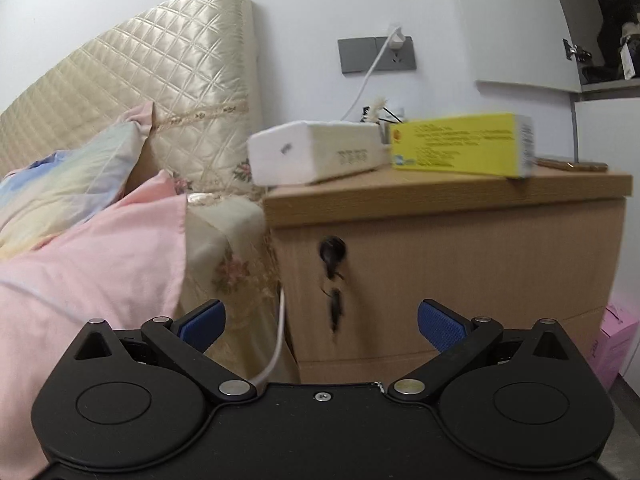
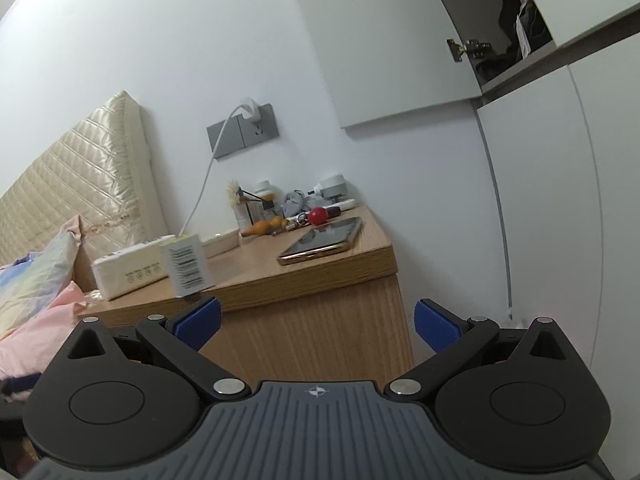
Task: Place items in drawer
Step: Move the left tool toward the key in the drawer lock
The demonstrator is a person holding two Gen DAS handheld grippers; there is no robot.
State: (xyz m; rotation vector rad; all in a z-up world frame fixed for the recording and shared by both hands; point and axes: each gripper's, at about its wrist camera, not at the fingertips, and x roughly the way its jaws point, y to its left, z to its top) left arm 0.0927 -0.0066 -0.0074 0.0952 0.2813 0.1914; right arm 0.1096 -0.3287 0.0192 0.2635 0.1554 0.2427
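While both tongs, left tongs [image 1: 322, 324] and right tongs [image 2: 316, 322], are held wide open and empty, the closed wooden drawer front [image 1: 460, 276] with its dark key [image 1: 332, 256] is seen at twelve o'clock of the left one, which is judged nearer.

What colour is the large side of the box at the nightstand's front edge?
Yellow, with small print. The box shows it best in the left wrist view; the right wrist view shows only its white barcode end.

Ahead of my right claw [image 2: 316, 322] I count on the worktop [image 2: 256, 272]: one phone [image 2: 322, 240], one tissue pack [image 2: 130, 270], one yellow box [image 2: 186, 266], one red ball [image 2: 318, 215], one white dish [image 2: 220, 240].
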